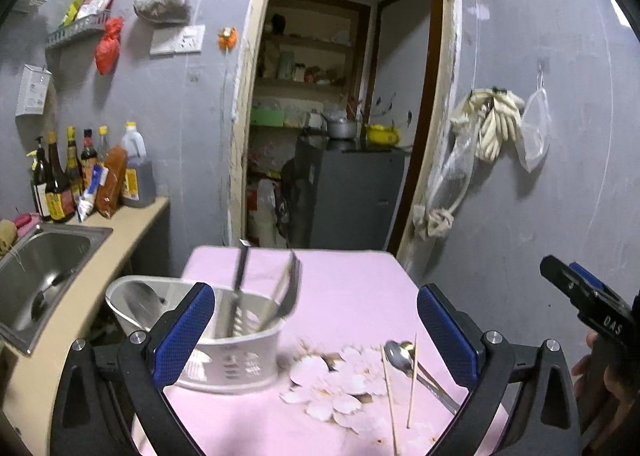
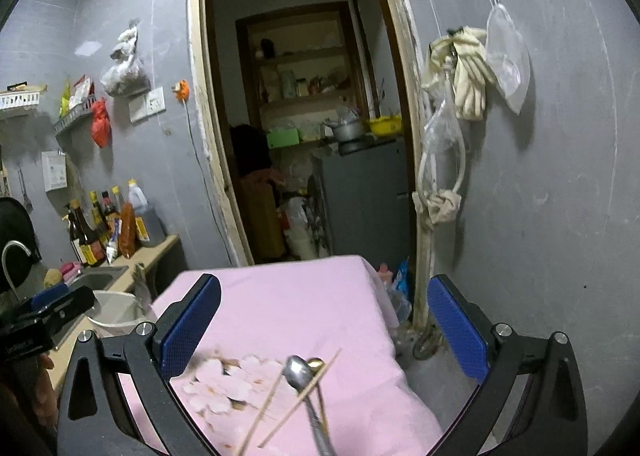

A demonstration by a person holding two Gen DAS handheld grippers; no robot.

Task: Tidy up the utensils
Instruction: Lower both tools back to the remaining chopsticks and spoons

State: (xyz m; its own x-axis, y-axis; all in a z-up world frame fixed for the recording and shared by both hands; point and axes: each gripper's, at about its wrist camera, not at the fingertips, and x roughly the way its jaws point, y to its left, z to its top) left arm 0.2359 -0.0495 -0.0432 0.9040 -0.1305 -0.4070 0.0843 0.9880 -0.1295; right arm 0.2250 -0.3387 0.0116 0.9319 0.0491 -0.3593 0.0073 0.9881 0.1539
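Holder [image 1: 224, 352]: white, slotted, standing at the left edge of the pink table [image 1: 352, 288]; landmark for all entries.

In the holder: fork [image 1: 289, 284], one; a dark-handled utensil [image 1: 239, 280], one, type unclear through blur. Judged sorted.

Loose on the cloth, right of the holder and well apart from it: spoons [image 1: 398, 356], two, a steel one lying on a gold one; chopsticks [image 1: 412, 380], two, splayed on either side of the spoons. Judged still to be sorted.

Progress: roughly half, two items stowed against four loose.

Left gripper [image 1: 316, 336]: one, jaws spread wide, nothing between the pads, hovering just in front of the holder.

Right gripper [image 2: 324, 336]: one, jaws spread wide, empty, hovering above the spoons and chopsticks to the holder's right.
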